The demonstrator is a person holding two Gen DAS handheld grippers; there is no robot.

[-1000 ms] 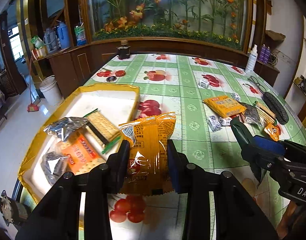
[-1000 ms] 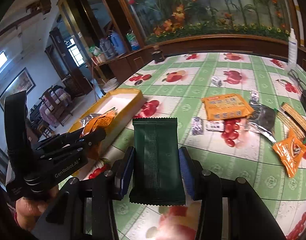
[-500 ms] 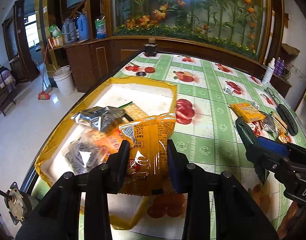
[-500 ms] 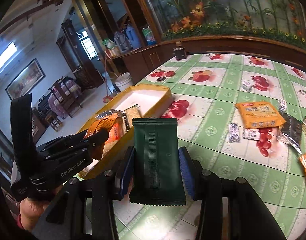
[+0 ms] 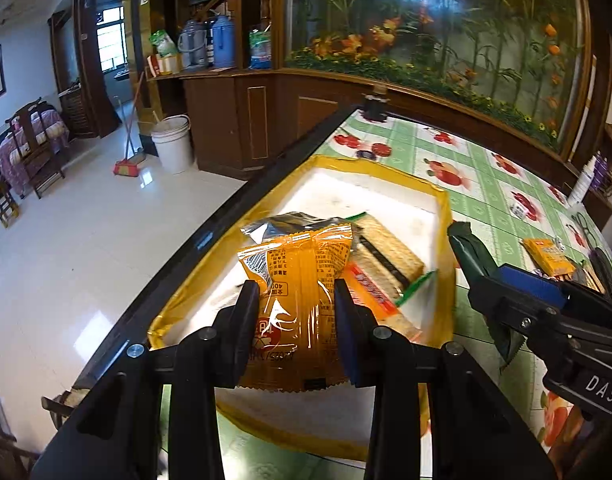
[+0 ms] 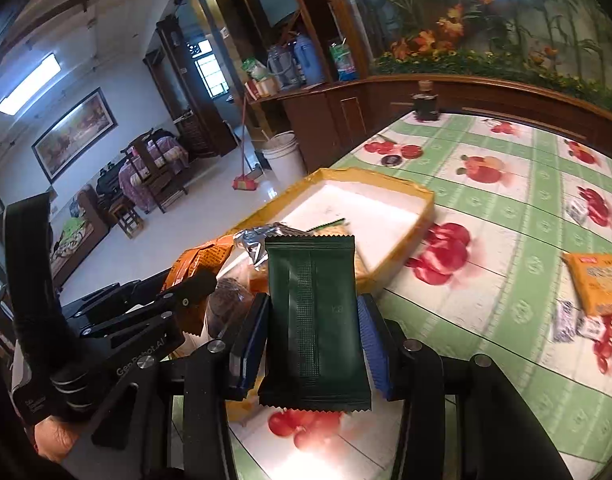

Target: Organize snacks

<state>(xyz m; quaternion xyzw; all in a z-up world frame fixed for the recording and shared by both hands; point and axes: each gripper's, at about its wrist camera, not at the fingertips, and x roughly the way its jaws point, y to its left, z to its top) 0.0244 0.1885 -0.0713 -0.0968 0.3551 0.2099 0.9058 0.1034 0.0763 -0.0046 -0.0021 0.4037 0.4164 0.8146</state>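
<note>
Pinching an orange snack packet point(image 5: 301, 304), left hand-held gripper point(image 5: 295, 304); right hand-held gripper point(image 6: 314, 336), a dark green packet point(image 6: 312, 320).

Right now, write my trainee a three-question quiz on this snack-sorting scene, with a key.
1. True or false: the left gripper is shut on an orange packet.
2. What colour is the packet in the right gripper?
A. silver
B. dark green
C. red
3. Fill in: the left gripper's packet is held over the yellow-rimmed ____.

Key:
1. True
2. B
3. tray; a silver packet and biscuit packs already lie in it.
</note>
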